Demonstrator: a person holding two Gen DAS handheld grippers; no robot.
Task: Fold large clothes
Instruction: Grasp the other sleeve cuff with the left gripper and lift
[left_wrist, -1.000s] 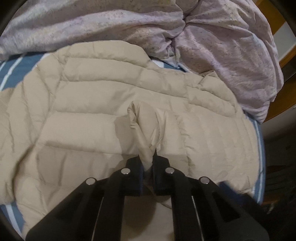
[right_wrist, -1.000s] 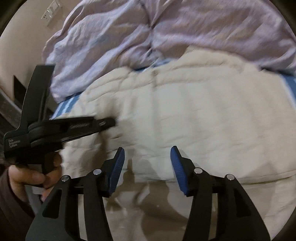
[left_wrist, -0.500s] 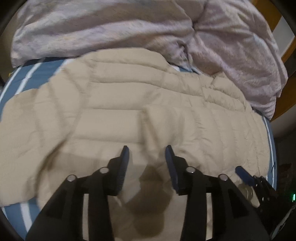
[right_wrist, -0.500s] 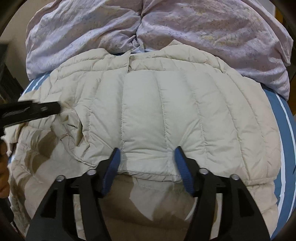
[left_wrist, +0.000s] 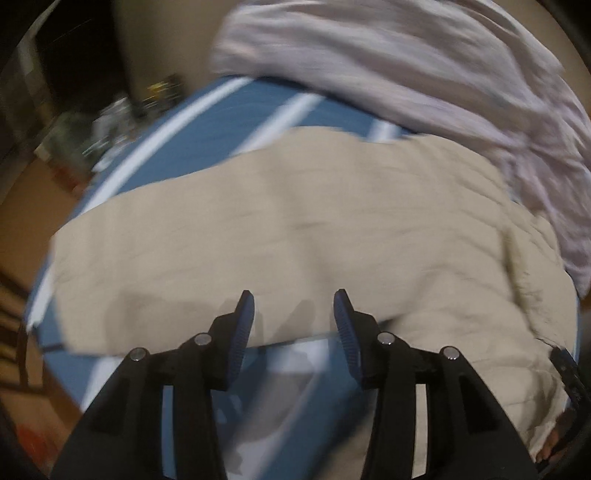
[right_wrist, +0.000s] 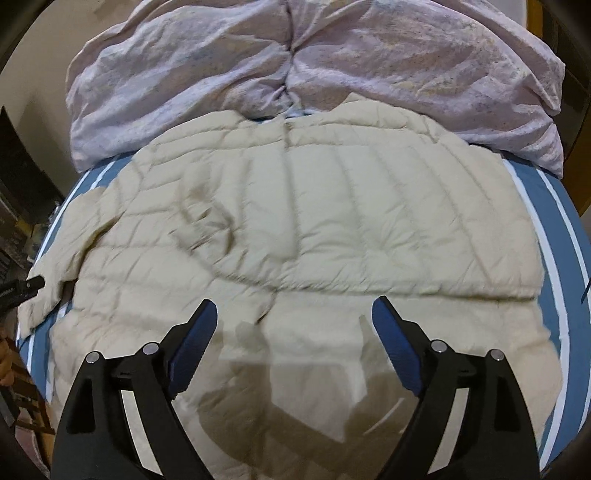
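The beige quilted puffer jacket lies flat on the blue striped bed sheet — soft, light, probably slippery — best pinched at a hem or the blurred sleeve edge, while the left gripper and the right gripper, jaws just widened, stand released and empty.

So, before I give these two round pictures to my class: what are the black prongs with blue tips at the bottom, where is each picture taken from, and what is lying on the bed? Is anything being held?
There is no robot here. A person holds a two-finger gripper in each hand, and a wide-angle camera on each one looks forward along its fingers, hence the round, bent pictures. One picture is from the left gripper, the other from the right gripper.

On the bed lies a cream quilted jacket, partly folded, on a blue striped sheet. Behind it is a crumpled lilac duvet.

Nothing is held. Both grippers' jaws have just been opening, with nothing between them, above the jacket. The left view is blurred. At the left edge of the right view, a dark tip is probably the other gripper.
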